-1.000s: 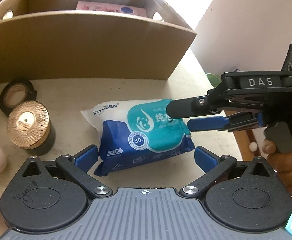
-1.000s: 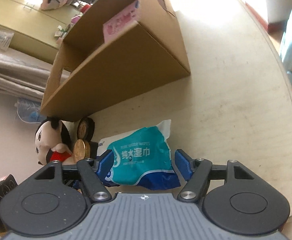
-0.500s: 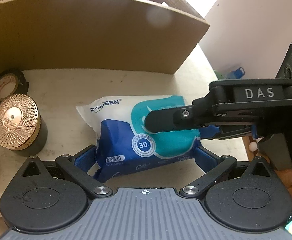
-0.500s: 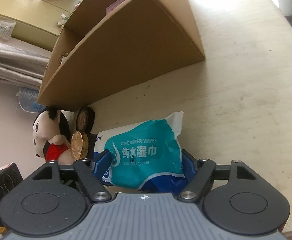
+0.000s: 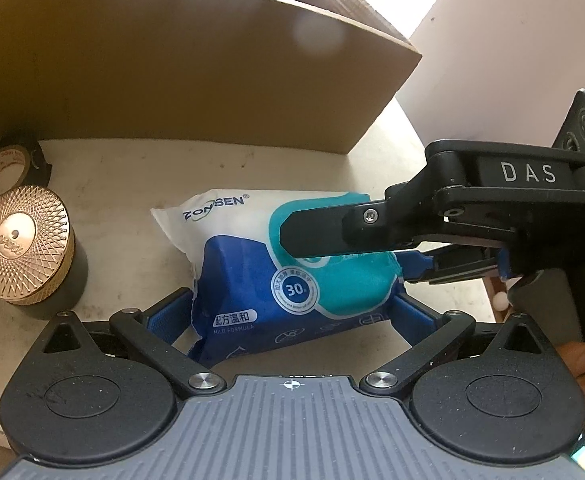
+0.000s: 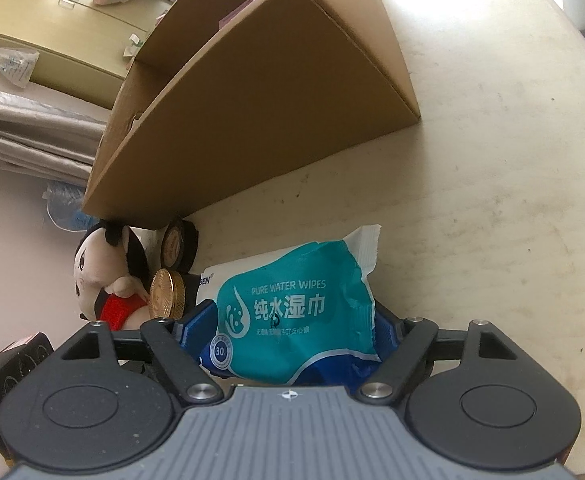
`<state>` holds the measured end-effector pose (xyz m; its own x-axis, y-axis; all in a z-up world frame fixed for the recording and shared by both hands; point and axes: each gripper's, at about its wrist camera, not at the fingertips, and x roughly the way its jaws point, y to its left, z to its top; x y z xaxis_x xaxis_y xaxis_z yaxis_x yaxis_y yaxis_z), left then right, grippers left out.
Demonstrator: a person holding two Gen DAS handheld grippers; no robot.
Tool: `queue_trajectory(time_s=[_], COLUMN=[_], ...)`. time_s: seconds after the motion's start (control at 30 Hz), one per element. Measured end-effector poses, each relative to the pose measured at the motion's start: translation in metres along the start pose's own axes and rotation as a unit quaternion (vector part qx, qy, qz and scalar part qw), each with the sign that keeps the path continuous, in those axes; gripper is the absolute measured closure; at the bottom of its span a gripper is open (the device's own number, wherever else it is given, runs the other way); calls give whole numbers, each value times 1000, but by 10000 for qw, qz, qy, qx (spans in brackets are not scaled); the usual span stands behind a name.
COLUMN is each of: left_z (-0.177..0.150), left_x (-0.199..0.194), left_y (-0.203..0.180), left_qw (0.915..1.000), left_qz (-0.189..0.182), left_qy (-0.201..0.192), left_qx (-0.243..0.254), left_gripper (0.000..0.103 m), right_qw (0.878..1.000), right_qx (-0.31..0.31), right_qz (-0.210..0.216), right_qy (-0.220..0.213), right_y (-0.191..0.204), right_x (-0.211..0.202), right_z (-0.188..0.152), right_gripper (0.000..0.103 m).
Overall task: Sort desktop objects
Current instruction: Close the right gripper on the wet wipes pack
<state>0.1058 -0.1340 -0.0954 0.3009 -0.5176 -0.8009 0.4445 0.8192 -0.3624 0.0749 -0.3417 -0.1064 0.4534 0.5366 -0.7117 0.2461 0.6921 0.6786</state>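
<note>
- Here we have the pack of wet wipes [image 5: 292,268] lying flat on the table [image 5: 124,184], at 6 o'clock from the cardboard box [image 5: 164,64].
- Our left gripper [image 5: 292,320] has its jaws spread wide around the pack's near end; whether the pads press it, we cannot tell.
- Our right gripper [image 6: 292,332] has just been opening its jaws, with the pack between them, seemingly not squeezed.
- We judge the pack soft, light and slippery: best pinched across its short sides.
- The box's contents are hidden from here.
</note>
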Motion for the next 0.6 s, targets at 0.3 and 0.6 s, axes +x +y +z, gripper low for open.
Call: queue_trajectory(time_s=[0.3,0.6], left_z=[-1,-1], left_x=[0,0], left_y=[-1,0], left_qw=[10000,10000], left_qz=[18,28], left_qy=[-48,-63], left_qx=[-1,-26], left_gripper=[0,0], right_qw=[9998,9993], right_qx=[-45,218], right_qz=[195,294], right_qy=[6,10], right_y=[4,-2], right_x=[4,2], right_z=[-4,0], right_gripper=[0,0])
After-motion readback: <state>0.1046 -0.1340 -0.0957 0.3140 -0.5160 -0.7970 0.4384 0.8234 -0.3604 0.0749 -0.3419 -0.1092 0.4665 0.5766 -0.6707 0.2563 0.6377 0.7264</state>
